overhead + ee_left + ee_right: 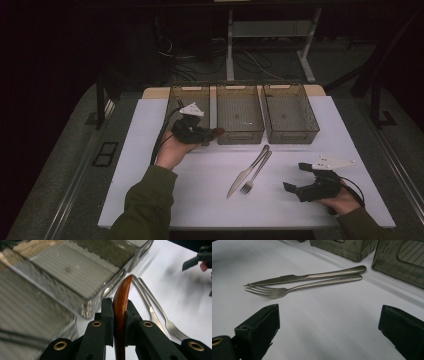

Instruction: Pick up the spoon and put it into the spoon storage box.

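While the left gripper (212, 133) hangs raised at the near rim of the left bin (176, 97), clenched on a brown wooden utensil (122, 300), the right gripper (295, 175) rests wide open on bare table (150, 150) beside the knife (247, 171) and fork (256, 174)

I see bare white tabletop (200, 195) along my near edge — open passage. Three smoky translucent plastic bins (240, 117) wall off the far side; the steel knife (245, 175) and steel fork (256, 176) lie mid-table.
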Demonstrator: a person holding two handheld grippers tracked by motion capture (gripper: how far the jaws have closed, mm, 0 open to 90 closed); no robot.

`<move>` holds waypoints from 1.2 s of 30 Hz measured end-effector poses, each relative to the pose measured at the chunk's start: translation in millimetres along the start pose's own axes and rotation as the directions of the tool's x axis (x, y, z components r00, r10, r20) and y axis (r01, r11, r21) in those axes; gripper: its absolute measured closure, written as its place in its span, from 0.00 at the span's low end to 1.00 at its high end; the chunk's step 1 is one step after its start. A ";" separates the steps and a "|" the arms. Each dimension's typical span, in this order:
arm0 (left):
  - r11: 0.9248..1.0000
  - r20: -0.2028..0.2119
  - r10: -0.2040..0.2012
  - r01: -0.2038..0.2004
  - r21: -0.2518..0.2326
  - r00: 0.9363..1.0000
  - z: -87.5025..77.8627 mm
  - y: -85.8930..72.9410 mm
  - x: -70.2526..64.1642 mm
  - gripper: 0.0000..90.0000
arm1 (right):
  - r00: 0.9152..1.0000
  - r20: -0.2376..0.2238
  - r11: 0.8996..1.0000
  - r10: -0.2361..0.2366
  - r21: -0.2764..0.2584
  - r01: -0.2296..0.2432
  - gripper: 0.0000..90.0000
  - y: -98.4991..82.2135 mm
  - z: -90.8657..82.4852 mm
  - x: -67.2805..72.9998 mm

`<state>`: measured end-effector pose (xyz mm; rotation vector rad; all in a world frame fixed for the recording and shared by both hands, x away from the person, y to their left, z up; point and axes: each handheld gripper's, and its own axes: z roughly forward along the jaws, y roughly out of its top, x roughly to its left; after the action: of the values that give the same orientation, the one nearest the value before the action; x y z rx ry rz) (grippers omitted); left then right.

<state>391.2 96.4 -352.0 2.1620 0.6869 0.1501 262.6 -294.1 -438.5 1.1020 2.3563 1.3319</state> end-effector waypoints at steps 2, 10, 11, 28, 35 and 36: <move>1.000 0.002 -0.003 0.003 -0.008 1.000 6.8 7.8 -0.5 0.90 | 1.000 0.000 1.000 -0.003 -0.002 0.003 0.04 0.0 0.6 -1.0; 0.999 0.001 0.021 -0.021 -0.025 1.000 24.2 36.8 0.0 0.90 | 1.000 -0.004 1.000 0.001 -0.001 -0.001 0.04 0.0 -0.6 -0.6; 0.999 0.003 0.023 -0.023 -0.026 1.000 25.9 40.0 0.2 0.90 | 1.000 -0.004 1.000 0.000 -0.002 0.000 0.04 0.0 -0.6 -0.6; 0.998 -0.002 0.036 -0.036 -0.054 0.999 71.6 82.6 7.7 0.90 | 1.000 -0.010 1.000 0.004 -0.009 -0.004 0.04 0.7 -1.4 0.4; 0.997 -0.007 0.049 -0.049 -0.067 0.999 91.4 97.7 12.8 0.90 | 1.000 -0.014 1.000 0.004 -0.015 -0.004 0.04 0.7 -2.2 0.1; 0.996 -0.009 0.046 -0.046 -0.078 0.999 93.9 100.1 13.5 0.90 | 1.000 -0.012 1.000 0.005 -0.015 -0.005 0.04 0.6 -2.2 0.0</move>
<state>476.3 -11.3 -337.8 2.1043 0.6256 0.2055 261.8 -295.3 -436.7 1.0997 2.3496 1.3593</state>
